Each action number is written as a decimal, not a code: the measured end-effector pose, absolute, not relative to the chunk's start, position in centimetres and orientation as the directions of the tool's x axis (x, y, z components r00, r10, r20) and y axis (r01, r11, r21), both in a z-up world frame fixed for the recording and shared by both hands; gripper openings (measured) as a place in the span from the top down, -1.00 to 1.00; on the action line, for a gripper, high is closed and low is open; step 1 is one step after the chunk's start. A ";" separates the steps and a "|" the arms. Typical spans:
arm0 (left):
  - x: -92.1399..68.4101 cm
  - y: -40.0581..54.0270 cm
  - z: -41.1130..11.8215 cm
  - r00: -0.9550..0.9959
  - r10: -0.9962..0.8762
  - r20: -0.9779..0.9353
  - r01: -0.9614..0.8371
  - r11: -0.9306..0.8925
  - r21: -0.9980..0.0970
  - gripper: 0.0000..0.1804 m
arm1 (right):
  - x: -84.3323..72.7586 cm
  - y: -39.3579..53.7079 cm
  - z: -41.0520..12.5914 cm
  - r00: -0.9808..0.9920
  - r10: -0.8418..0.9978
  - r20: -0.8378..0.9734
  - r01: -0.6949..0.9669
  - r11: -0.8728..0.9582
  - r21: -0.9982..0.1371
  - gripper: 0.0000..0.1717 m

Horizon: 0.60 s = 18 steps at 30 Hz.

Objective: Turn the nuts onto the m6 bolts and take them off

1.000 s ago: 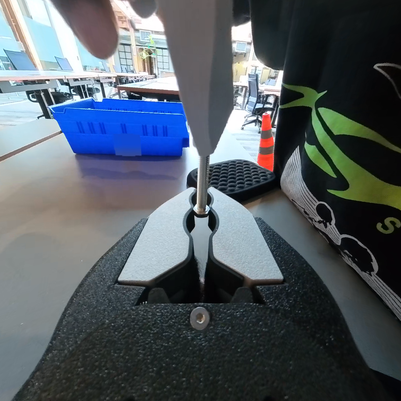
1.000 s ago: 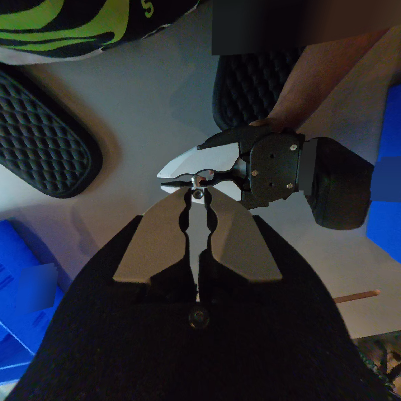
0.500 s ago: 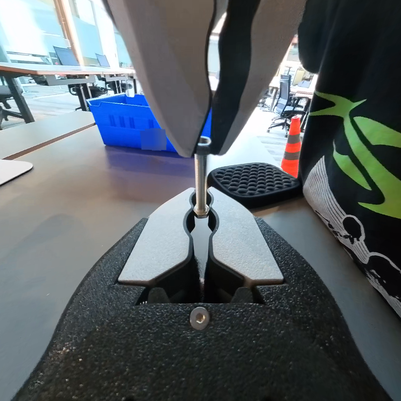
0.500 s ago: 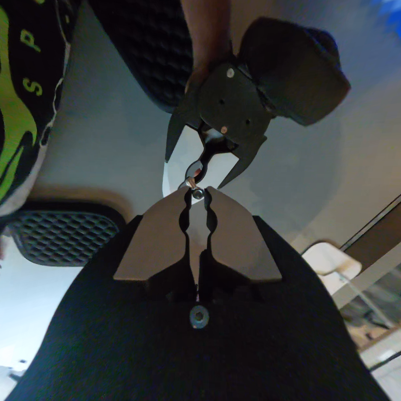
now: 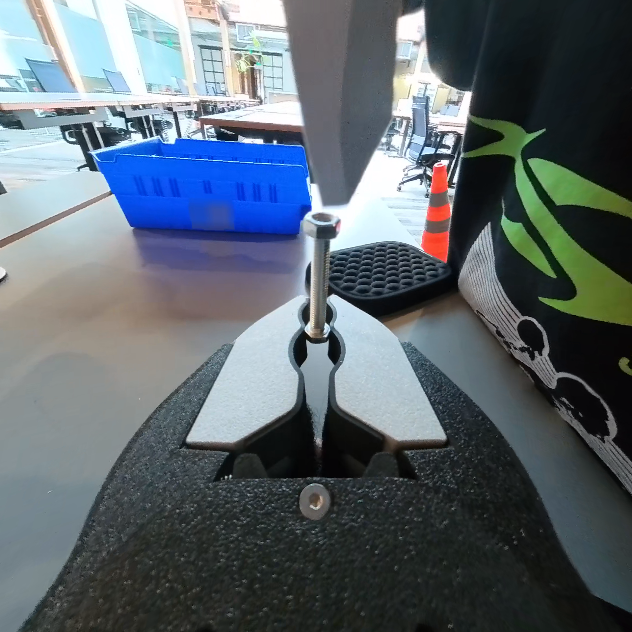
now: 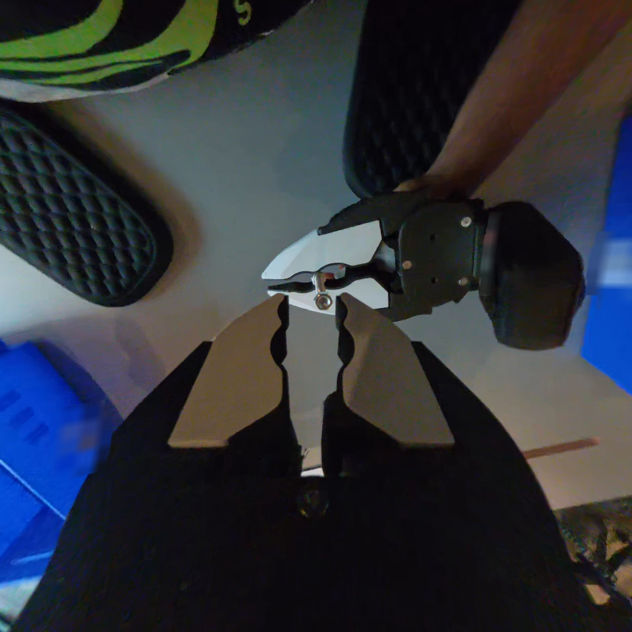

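My left gripper (image 5: 317, 307) is shut on a silver bolt (image 5: 318, 284), gripping it near its head in the notch of the fingers. The bolt stands upright above the grey table (image 5: 102, 325). A silver hex nut (image 5: 321, 227) sits on the bolt's top end. One grey finger of my right gripper (image 5: 342, 102) hangs just above the nut. In the right wrist view my right gripper (image 6: 312, 302) is open. The nut (image 6: 323, 301) lies between its fingertips with a gap on each side. The left gripper (image 6: 273, 284) shows there too, held by a hand.
A blue bin (image 5: 205, 191) stands at the back of the table. A black honeycomb mat (image 5: 383, 273) lies right of the bolt, and another mat (image 6: 68, 219) shows in the right wrist view. A person in a black and green shirt (image 5: 547, 205) stands close on the right. An orange cone (image 5: 437, 212) stands behind. Tip to tip, the grippers are about 7 cm apart.
My right gripper was shut on the nut and twisting; it has turned back, opened and let go. The nut stays on the bolt's top. My left gripper still holds the bolt.
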State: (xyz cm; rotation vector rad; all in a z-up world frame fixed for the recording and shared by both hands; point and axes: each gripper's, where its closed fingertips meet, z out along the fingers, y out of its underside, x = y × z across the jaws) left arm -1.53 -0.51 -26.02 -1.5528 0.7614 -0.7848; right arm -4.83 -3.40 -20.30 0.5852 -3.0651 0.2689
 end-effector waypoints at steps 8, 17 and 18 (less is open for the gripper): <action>-1.4 -0.7 -26.0 0.552 -0.832 0.063 -0.044 -0.104 -0.994 0.93 | -5.4 -3.2 -21.4 -0.911 -0.413 0.009 -0.410 0.903 -0.125 0.88; -2.0 -0.2 -25.8 0.598 -0.799 0.068 -0.021 -0.100 -0.995 0.93 | -6.2 -3.0 -21.3 -0.991 0.108 0.084 0.093 0.981 -0.170 0.88; -2.0 -0.1 -25.8 0.603 -0.795 0.066 -0.024 -0.101 -0.995 0.93 | -6.2 -3.0 -21.3 -0.977 0.199 0.081 0.182 0.966 -0.182 0.88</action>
